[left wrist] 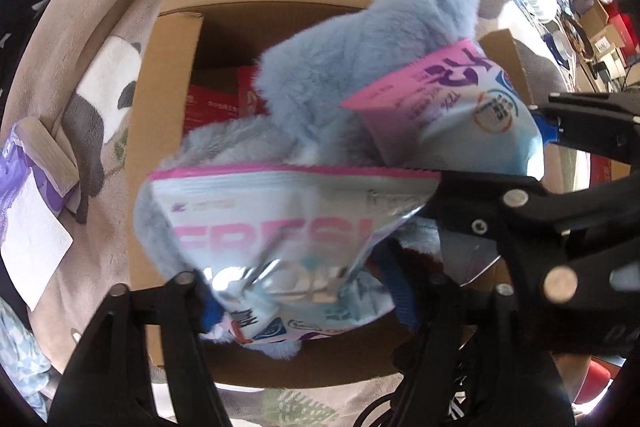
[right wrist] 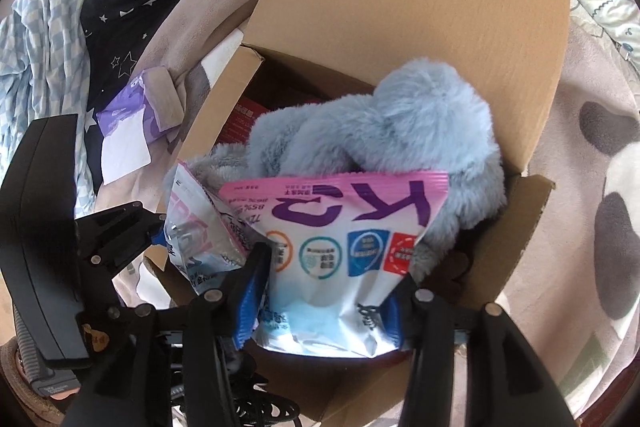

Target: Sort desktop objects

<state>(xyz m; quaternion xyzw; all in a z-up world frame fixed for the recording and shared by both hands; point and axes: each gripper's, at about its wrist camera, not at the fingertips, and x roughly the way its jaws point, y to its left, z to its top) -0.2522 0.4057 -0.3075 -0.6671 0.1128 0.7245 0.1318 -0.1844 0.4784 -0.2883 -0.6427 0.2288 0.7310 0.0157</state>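
While both grippers hang over the open cardboard box (right wrist: 420,27) at the middle of each frame, each has a snack bag between its fingers. The right gripper (right wrist: 326,291) holds the pink-topped bag (right wrist: 340,239), blue pads pressing both sides. The left gripper (left wrist: 308,303) has its silver bag (left wrist: 280,219) between its jaws; whether the pads still press it I cannot tell. Both bags rest on a blue plush toy (left wrist: 360,67) filling the box. A purple packet (right wrist: 128,111) lies on the blanket (right wrist: 580,75), centre left.
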